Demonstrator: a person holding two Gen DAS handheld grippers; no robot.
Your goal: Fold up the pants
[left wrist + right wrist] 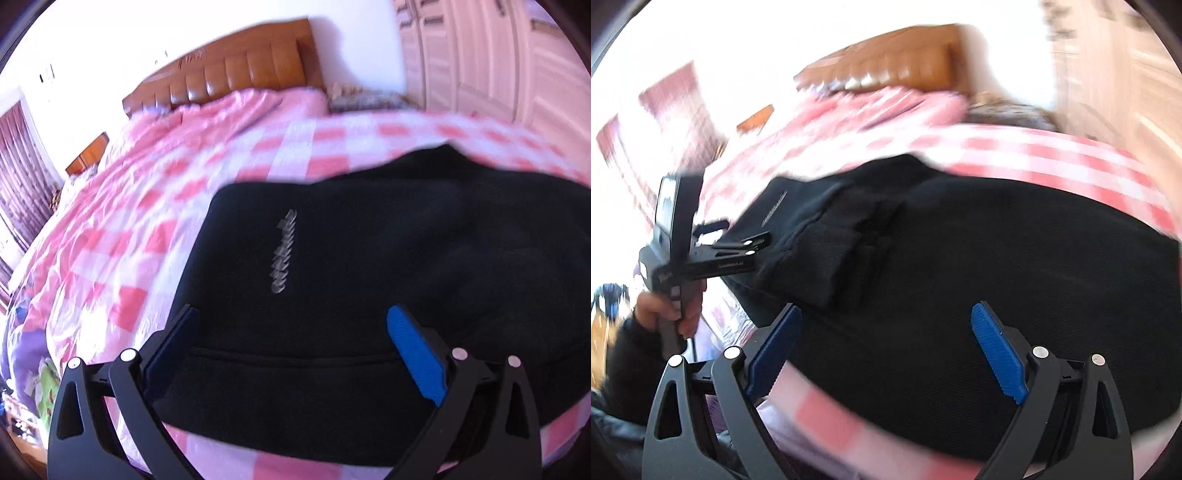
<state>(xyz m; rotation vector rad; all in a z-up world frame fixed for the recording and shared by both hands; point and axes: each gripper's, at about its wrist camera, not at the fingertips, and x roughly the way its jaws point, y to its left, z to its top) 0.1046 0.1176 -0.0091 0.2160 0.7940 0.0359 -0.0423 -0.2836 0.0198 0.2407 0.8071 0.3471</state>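
1. The left gripper (291, 314) had its jaws spread wide over the near part of the pants (369, 258), with dark cloth filling the gap between them and nothing pinched.
2. Seen from the right wrist camera, that same left gripper (753, 243) reached in from the left, its tip against the left edge of the folded pile; blur hid whether it touched the cloth.
3. A hand (665, 314) in a dark sleeve (624, 354) gripped the handle of the left gripper.
4. The right gripper (886, 314) also had its jaws set wide apart above the near edge of the pants (960, 277), holding nothing.
5. Each gripper carried blue ribbed pads (413, 354) on black angular arms with small silver pivots.
6. The pants were black, soft and matte, like fleece or heavy knit, and lay on the bed (147, 206) as a broad rounded pile toward its near right part.
7. A folded-over layer with a ribbed cuff (831, 258) lay on the left part of the pile.
8. A small pale printed logo (284, 251) ran in a vertical line on the top layer.
9. A stitched seam (288, 354) crossed the cloth near the left gripper.
10. The bed cover was a pink and white check, thin and creased.
11. A brown padded headboard (240, 74), glossy and divided into vertical panels, stood at the far end.
12. Pale panelled wardrobe doors (480, 62) stood at the far right.
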